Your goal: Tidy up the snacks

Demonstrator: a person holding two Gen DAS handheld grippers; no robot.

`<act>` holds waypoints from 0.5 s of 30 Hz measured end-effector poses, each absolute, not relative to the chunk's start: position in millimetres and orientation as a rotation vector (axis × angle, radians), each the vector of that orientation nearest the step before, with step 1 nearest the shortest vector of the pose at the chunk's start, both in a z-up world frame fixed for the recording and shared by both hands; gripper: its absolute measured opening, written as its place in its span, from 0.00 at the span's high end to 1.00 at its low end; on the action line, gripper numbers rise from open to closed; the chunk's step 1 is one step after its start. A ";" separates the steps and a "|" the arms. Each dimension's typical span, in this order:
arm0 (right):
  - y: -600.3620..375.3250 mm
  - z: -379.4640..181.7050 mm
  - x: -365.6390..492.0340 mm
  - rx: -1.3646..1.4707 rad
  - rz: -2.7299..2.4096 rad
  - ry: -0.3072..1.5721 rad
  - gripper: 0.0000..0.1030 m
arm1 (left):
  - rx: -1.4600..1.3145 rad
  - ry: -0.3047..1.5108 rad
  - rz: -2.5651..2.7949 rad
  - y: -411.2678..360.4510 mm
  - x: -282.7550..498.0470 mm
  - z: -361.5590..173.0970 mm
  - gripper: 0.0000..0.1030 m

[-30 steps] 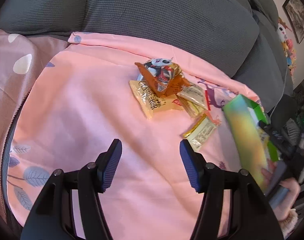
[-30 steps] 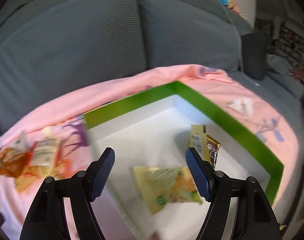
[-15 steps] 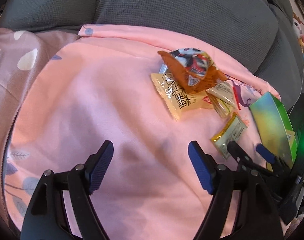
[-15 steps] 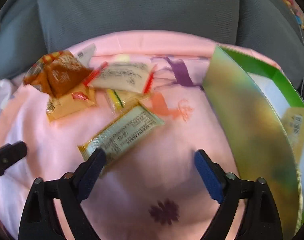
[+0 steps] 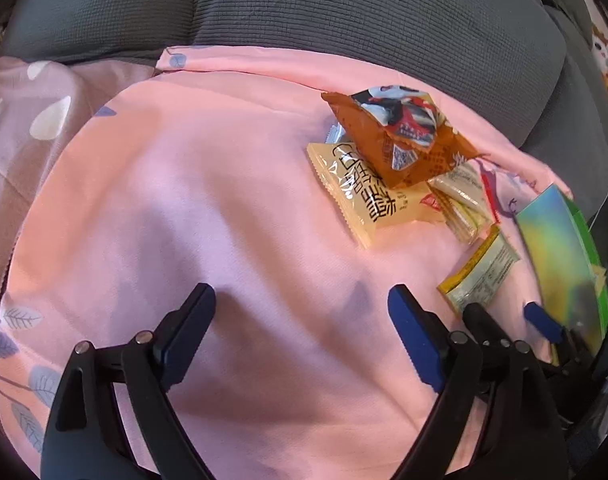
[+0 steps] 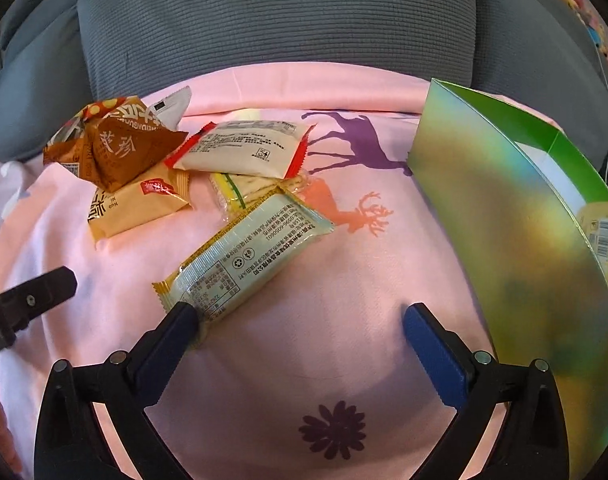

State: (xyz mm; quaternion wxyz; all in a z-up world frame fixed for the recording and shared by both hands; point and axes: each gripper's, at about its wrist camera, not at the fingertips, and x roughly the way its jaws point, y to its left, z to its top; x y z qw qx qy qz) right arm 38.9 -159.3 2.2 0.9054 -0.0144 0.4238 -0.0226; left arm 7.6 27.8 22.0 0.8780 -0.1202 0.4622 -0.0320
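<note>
Several snack packets lie in a pile on the pink blanket [image 5: 207, 208]: an orange-brown pyramid packet [image 5: 396, 136] [image 6: 115, 144], a yellow packet with black characters [image 5: 368, 196], a white packet with red ends [image 6: 243, 148], and a long pale packet with a gold edge [image 6: 247, 252] [image 5: 480, 276]. The green box [image 6: 504, 220] [image 5: 556, 248] stands at the right. My right gripper [image 6: 299, 312] is open wide, and its left finger overlaps the long packet's near end. My left gripper [image 5: 299, 304] hangs over bare blanket left of the pile, jaws opening with nothing between them.
Grey sofa cushions [image 6: 279, 20] rise behind the blanket. A yellow packet with a barcode [image 6: 600, 232] lies inside the box. One finger of the left gripper [image 6: 31, 300] shows at the left edge of the right wrist view. A mauve patterned cloth [image 5: 31, 120] lies at the left.
My right gripper swung left from over the box to the snack pile, sank, and opened wider. My left gripper sank towards the blanket and its jaws spread.
</note>
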 end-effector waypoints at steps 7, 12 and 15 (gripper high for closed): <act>-160.4 1.7 39.0 -0.028 -0.045 0.875 0.00 | -0.195 0.952 -0.038 18.7 5.3 18.6 0.11; -159.6 1.3 38.7 -0.028 -0.046 0.875 0.00 | -0.205 0.954 -0.045 23.2 2.4 19.1 0.10; -159.5 1.3 38.7 -0.029 -0.046 0.875 0.00 | -0.234 0.954 -0.047 26.1 1.6 19.4 0.10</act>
